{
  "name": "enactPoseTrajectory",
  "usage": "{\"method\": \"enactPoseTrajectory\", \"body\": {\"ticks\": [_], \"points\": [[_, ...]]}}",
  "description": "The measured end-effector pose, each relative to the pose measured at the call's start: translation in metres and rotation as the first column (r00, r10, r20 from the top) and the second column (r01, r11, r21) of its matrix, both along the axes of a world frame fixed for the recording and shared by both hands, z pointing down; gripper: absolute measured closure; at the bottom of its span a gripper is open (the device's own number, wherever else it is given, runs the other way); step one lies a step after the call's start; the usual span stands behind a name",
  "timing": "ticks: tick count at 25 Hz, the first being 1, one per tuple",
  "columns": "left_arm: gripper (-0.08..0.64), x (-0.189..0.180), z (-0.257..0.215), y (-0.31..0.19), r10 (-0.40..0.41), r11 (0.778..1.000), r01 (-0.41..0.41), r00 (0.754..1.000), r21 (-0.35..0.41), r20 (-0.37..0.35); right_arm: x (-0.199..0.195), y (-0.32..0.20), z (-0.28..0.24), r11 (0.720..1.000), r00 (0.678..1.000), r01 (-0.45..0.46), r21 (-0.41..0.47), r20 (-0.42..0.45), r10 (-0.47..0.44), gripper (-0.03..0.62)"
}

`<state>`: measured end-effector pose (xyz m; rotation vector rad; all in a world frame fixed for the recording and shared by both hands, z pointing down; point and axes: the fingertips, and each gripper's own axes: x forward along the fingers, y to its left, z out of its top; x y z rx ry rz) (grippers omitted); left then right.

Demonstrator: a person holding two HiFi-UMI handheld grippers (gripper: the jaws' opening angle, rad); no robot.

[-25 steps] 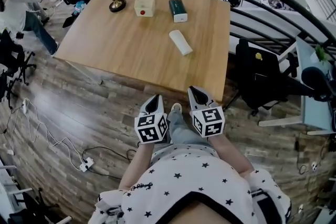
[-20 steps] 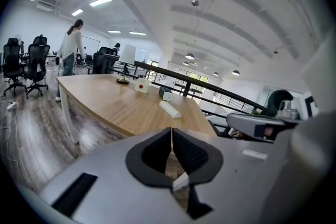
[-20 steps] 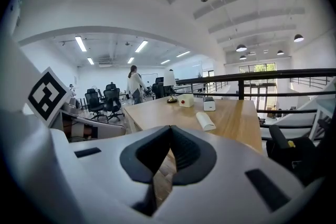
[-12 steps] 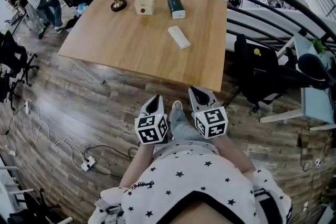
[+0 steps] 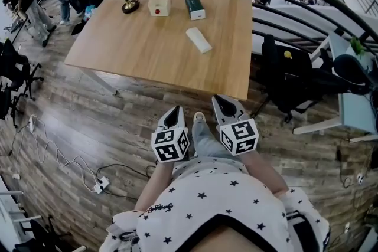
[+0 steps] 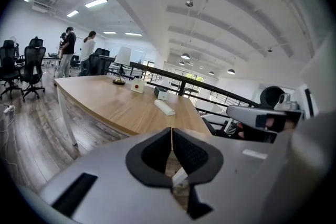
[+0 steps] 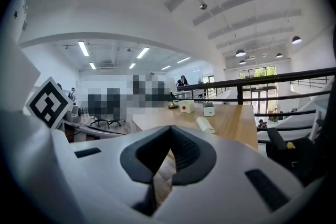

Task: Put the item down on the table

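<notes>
Wooden table (image 5: 147, 50) stands well ahead across the floor. A white roll (image 5: 198, 40) lies nearest on it, with a dark green box (image 5: 194, 7), a white box with a red button (image 5: 159, 5) and a brass ornament (image 5: 130, 3) along the far edge. Close to the body, the left gripper (image 5: 175, 111) and right gripper (image 5: 222, 105) are both clenched on nothing, so whichever item the task means probably already rests there. Any further set-down would need a step closer, then bare near-side wood well clear of the edge.

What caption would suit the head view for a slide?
A person stands short of a wooden table, left gripper and right gripper both shut and empty.
</notes>
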<state>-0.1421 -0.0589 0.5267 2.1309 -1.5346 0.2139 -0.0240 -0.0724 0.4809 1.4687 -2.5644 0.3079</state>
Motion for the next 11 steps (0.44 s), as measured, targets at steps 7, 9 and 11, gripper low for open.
{"method": "enactPoseTrajectory", "body": {"ticks": [7,9,11], "points": [[0.540,0.002,-0.002,-0.007,-0.001,1.000,0.001,1.000,0.000,-0.006,0.002,-0.006,-0.007,1.000,1.000,0.006,0.013,0.004,-0.006,0.598],[0.540,0.004,-0.003,-0.009,0.001,1.000,-0.001,1.000,0.003,-0.006,0.003,-0.008,-0.010,1.000,1.000,0.008,0.019,0.005,-0.009,0.598],[0.540,0.005,-0.005,-0.011,0.002,1.000,-0.002,1.000,0.005,-0.006,0.003,-0.010,-0.013,1.000,1.000,0.010,0.027,0.007,-0.010,0.598]]}}
